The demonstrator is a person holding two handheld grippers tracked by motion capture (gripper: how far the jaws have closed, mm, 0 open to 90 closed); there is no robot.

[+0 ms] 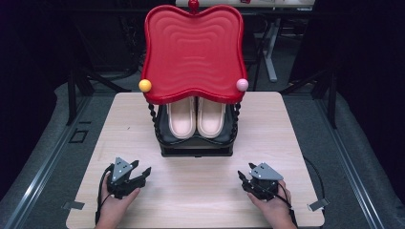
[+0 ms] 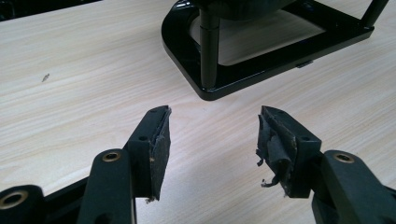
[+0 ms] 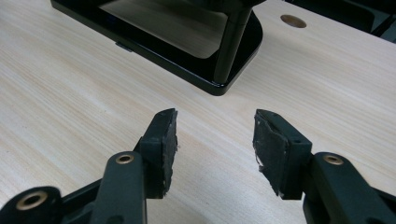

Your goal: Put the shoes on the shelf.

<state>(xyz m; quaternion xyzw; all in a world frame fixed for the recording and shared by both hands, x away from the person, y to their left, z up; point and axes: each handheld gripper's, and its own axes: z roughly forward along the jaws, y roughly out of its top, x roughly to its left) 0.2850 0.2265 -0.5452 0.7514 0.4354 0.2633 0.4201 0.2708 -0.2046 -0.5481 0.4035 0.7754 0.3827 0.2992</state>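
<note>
A black two-tier rack [image 1: 196, 143] stands mid-table with a wavy red tray [image 1: 193, 52] as its top shelf. A pair of pale pink slippers [image 1: 197, 117] lies on the lower black shelf. My left gripper [image 1: 144, 173] rests low at the near left, held by a hand, jaws open and empty [image 2: 215, 121]. Its view faces the rack's base corner [image 2: 210, 88]. My right gripper [image 1: 242, 176] sits at the near right, jaws wide open with nothing between them [image 3: 215, 121], facing the rack's other base corner [image 3: 219, 86].
The light wooden table [image 1: 286, 138] has bare room around the rack. A yellow ball [image 1: 144, 85] and a pink ball [image 1: 242, 85] cap the tray's front corners. A round hole [image 3: 293, 20] sits in the tabletop beyond the rack. Dark floor and table legs lie behind.
</note>
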